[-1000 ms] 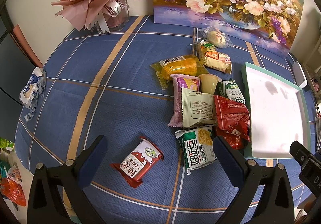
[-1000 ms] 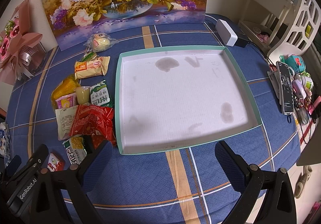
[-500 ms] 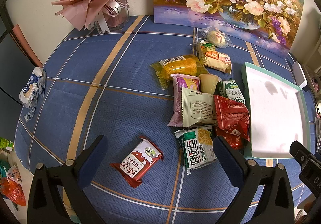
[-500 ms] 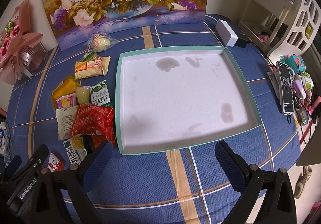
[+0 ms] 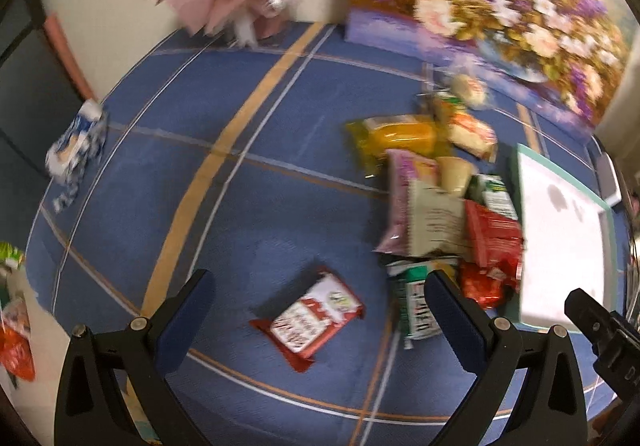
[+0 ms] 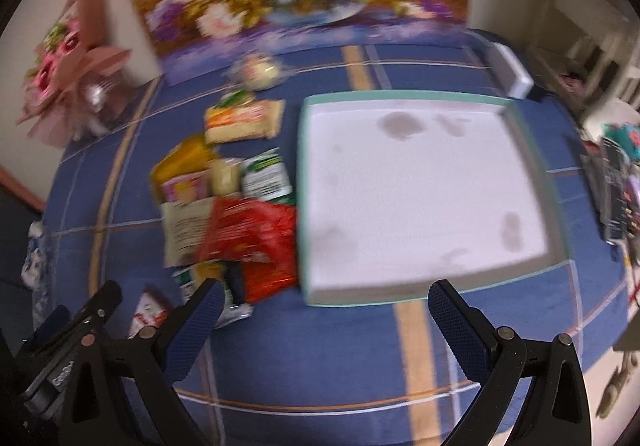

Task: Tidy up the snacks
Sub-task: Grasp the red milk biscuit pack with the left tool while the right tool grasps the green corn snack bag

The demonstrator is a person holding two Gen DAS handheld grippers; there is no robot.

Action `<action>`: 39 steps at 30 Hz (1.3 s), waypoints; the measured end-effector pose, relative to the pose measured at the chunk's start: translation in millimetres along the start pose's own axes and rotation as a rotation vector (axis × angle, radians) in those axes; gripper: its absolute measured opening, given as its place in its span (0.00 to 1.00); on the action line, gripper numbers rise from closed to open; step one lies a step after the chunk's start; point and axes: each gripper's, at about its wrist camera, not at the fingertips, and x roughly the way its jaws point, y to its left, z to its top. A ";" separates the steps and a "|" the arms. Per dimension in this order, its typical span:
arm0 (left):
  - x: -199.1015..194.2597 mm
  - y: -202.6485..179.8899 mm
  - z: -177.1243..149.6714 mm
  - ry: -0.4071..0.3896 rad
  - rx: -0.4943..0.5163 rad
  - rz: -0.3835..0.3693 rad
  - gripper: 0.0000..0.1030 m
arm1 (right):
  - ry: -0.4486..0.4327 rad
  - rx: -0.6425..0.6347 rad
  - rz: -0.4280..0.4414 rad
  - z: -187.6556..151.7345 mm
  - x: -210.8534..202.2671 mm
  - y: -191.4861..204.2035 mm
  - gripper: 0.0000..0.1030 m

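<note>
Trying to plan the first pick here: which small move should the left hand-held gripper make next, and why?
Probably lower the left hand-held gripper onto the red-and-white snack packet. Its jaws are open and empty, and that packet lies alone on the blue tablecloth right between them, apart from the snack pile. The white tray holds nothing yet.

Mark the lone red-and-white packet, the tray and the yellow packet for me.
red-and-white packet (image 5: 310,316): left wrist view, middle of its printed face.
tray (image 6: 404,97): right wrist view, far teal rim.
yellow packet (image 5: 400,136): left wrist view, centre of its wrapper.
</note>
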 end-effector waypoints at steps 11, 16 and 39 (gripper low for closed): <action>45.5 35.8 -11.7 0.156 -0.096 -0.019 1.00 | 0.151 -0.133 0.117 -10.0 47.0 56.4 1.00; 65.1 31.9 -12.4 0.219 -0.090 -0.033 0.84 | 0.190 -0.156 0.134 -12.1 61.8 67.1 0.89; 72.7 67.0 -17.8 0.241 -0.137 -0.086 0.81 | 0.271 -0.216 0.180 -13.0 104.9 103.4 0.55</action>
